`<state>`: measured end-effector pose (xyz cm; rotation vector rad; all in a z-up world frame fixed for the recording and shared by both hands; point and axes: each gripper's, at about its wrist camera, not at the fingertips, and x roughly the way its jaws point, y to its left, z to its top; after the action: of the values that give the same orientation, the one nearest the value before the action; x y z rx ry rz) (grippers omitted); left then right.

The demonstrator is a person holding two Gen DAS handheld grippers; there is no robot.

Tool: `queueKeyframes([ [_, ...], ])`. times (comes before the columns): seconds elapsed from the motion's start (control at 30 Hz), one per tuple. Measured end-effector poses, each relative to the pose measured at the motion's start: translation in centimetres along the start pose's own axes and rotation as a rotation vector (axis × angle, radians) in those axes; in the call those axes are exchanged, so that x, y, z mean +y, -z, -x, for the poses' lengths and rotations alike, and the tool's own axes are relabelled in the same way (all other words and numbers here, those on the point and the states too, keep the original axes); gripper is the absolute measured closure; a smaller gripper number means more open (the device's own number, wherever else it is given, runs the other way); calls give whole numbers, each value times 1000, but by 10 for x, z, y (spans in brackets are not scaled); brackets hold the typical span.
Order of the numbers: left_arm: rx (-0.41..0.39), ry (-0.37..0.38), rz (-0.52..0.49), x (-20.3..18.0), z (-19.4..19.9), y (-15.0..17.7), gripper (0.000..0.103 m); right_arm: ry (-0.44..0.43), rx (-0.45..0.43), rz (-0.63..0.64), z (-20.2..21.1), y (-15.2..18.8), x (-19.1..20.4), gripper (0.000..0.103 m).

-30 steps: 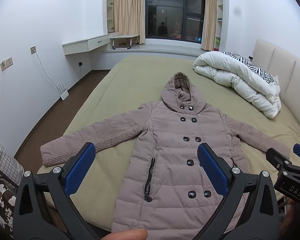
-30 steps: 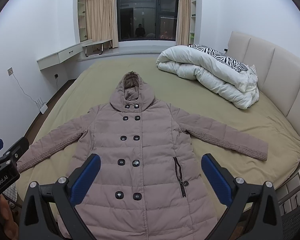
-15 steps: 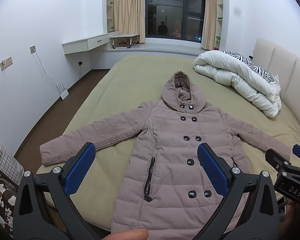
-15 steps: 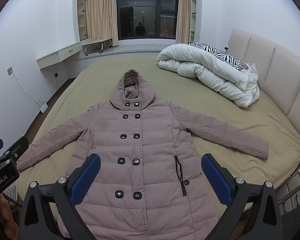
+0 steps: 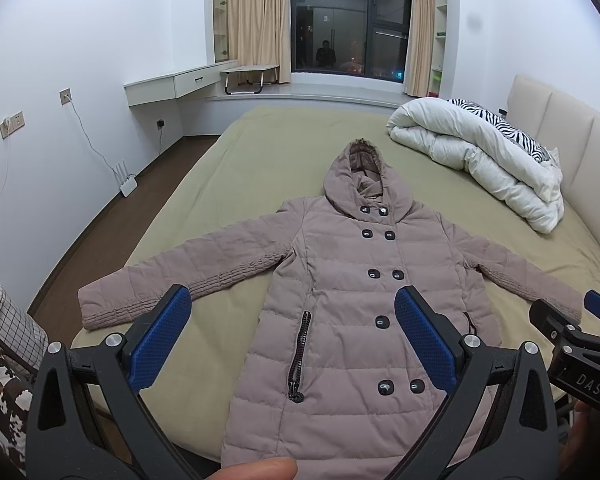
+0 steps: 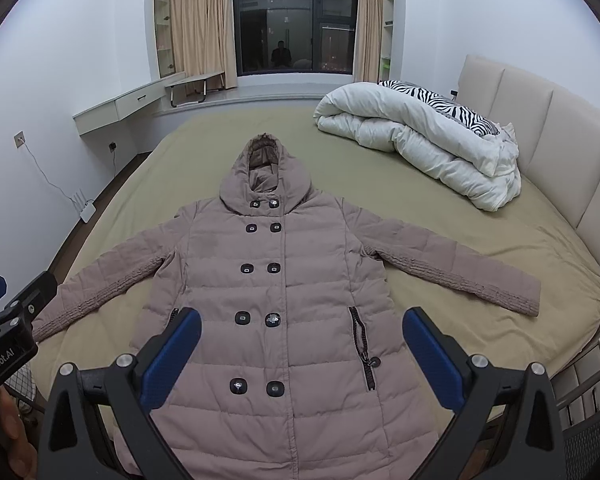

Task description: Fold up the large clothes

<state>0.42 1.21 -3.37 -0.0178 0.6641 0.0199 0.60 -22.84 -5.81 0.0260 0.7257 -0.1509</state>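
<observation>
Olive-green bed fills the room ahead of you, with a dark window at the far end and a white duvet bundled near the padded headboard. Spread flat on that bed, front up, is your mauve hooded coat, hood pointing toward the window, both sleeves stretched straight out to the sides, two rows of dark buttons running down the middle. Your left gripper hangs above the coat's lower left side, jaws spread wide with nothing between the blue pads. Your right gripper hovers over the lower front near the hem, jaws likewise wide apart and empty. Neither one touches the fabric. A fingertip pokes in at the bottom of the left view.
</observation>
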Motion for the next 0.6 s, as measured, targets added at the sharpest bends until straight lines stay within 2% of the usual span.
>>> queueKeyframes([
  [0.23,9,-6,-4,-5,-9,3,0,-5,17,-3,-9,15,3,0],
  [0.4,34,-5,-4,-10,-25,5,0,-27,51,-24,-23,6,-9,0],
  [0.53,61,10,-19,-15,-49,10,0,-101,62,-147,-43,7,-46,0],
  [0.6,94,33,-20,-18,-66,16,0,-146,47,-284,-59,10,-87,0],
])
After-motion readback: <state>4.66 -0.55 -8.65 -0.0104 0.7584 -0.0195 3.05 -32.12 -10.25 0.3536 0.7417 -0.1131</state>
